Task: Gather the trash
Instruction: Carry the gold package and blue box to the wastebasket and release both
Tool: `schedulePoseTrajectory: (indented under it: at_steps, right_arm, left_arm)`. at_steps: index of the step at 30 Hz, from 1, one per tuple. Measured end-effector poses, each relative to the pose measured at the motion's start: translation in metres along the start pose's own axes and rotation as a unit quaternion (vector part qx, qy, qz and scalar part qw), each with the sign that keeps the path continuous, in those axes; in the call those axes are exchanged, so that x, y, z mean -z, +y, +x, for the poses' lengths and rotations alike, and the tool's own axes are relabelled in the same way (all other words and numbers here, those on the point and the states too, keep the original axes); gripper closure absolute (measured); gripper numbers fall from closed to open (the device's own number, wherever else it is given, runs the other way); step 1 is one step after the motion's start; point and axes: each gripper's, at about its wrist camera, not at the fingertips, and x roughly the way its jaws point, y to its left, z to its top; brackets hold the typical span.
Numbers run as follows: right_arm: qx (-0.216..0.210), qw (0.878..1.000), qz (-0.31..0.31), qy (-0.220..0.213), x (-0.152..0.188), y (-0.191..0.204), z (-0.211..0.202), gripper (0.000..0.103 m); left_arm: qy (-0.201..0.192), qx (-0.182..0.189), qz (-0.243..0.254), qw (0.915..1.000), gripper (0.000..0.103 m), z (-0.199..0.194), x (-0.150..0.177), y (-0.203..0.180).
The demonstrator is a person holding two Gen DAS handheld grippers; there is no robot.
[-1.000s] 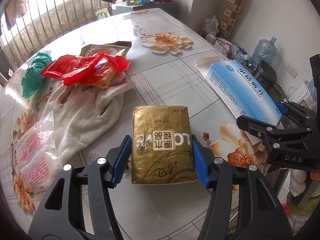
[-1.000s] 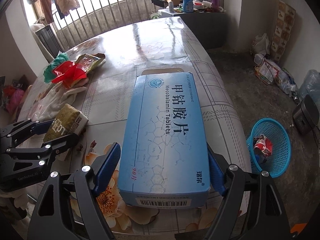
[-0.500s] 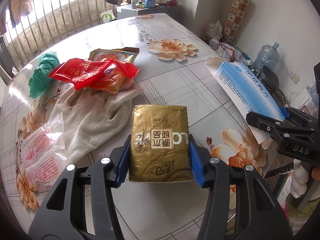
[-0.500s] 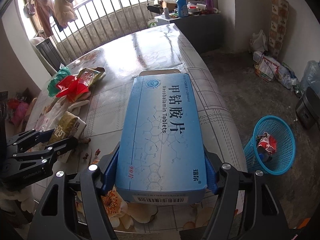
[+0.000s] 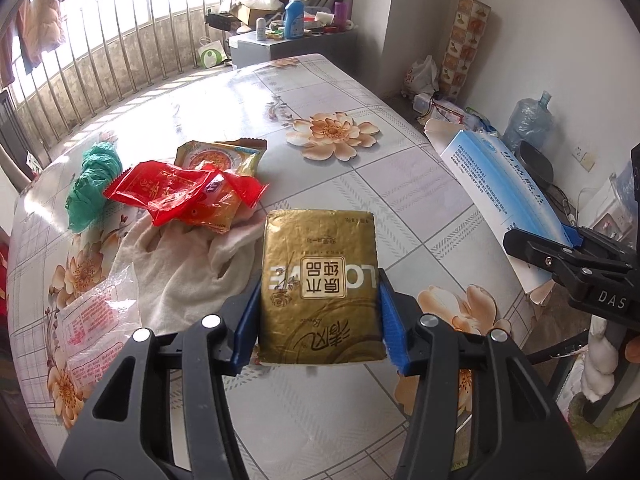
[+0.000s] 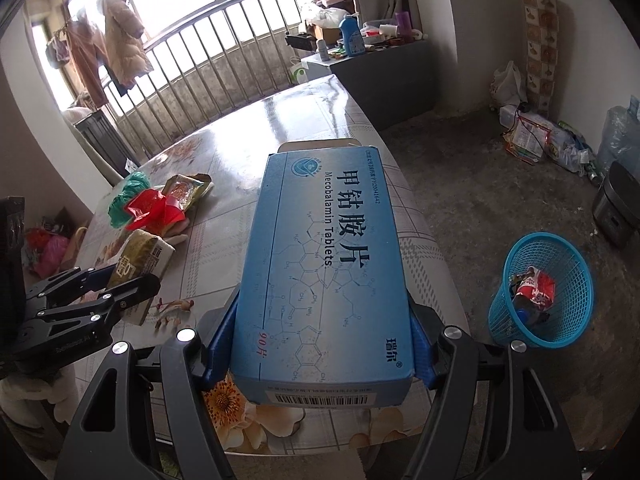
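Left gripper: blue pads pressed against both long sides of the gold pack, jaws closed down to the pack's width. The pack is lifted clear of the table (print on it reads upside down from this camera), near edge level with the pads.

Right gripper: pads clamped on both sides of the blue box, near its barcode end. The box is held flat above the table edge, far flap open. Label reads "Mecobalamin Tablets".

In the left wrist view the box sits off to the right, tilted, with the right gripper gripping its lower end. In the right wrist view the left gripper and pack show at lower left.

On the table: red wrapper lying on an orange packet, a yellow packet behind them, a green bag to the left, a white cloth under and in front, a clear bag nearest the camera.

Blue basket on the floor right of the table, holding a red wrapper and other scraps.
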Motion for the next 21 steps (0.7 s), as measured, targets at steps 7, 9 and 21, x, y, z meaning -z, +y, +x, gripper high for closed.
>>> schedulePoseTrajectory:
  at_steps: [7, 9, 21]
  right_arm:
    - [-0.016, 0.999, 0.035, -0.022, 0.0, -0.018, -0.016, 0.035]
    - [-0.017, 0.998, 0.048, -0.031, -0.001, -0.027, -0.023, 0.035]
    - [0.047, 0.953, 0.288, -0.088, 0.026, -0.189, -0.064, 0.035]
  left_arm:
    - [-0.018, 0.01, 0.023, 0.9995, 0.054, -0.009, -0.018, -0.021]
    - [-0.026, 0.017, 0.034, 0.9989, 0.054, -0.011, -0.029, -0.032]
    - [0.002, 0.148, 0.133, 0.9801, 0.054, 0.04, -0.107, -0.172]
